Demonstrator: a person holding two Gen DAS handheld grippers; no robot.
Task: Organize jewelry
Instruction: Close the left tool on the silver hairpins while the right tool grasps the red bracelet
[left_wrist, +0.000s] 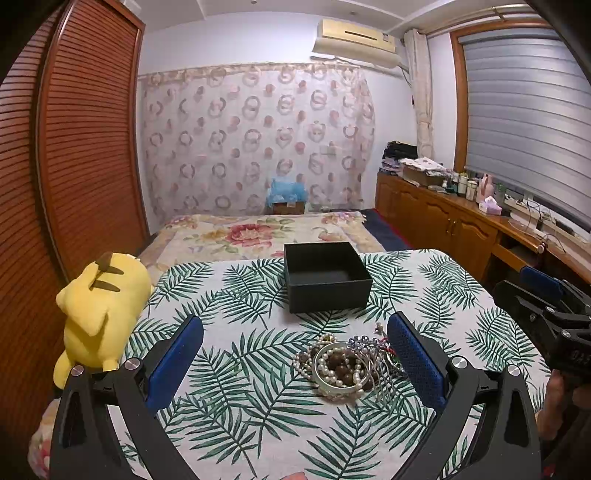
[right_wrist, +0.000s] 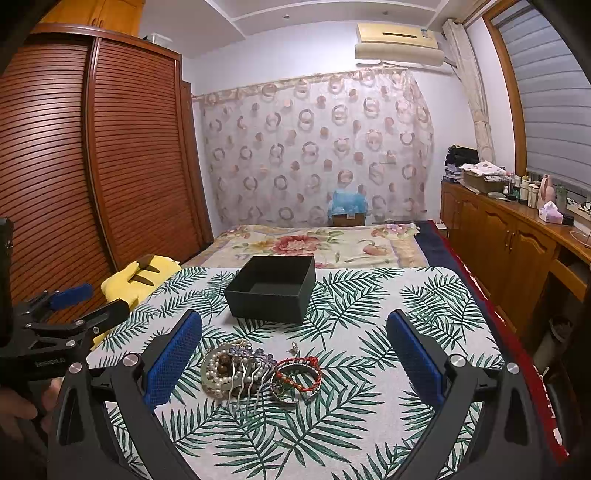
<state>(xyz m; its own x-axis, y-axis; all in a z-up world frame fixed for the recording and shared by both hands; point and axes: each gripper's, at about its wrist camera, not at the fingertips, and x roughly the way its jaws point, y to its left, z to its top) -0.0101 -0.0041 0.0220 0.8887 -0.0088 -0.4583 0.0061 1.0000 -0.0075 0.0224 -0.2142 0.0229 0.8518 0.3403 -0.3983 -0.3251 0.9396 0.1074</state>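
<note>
Home bedrm: bed (left_wrist: 258, 232), wardrobe (left_wrist: 85, 147), wall AC (left_wrist: 354, 40).

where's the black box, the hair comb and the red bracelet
black box (right_wrist: 264, 304), right wrist view, on its front wall
hair comb (right_wrist: 245, 384), right wrist view, on its metal teeth
red bracelet (right_wrist: 295, 363), right wrist view, on its upper red cord

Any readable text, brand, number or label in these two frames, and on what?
Left gripper body, right wrist view: white print, too blurred to read.
Right gripper body, left wrist view: pale digits, blurred and unreadable.
Air conditioner: small sticker, unreadable.
Black box: no text.
</note>
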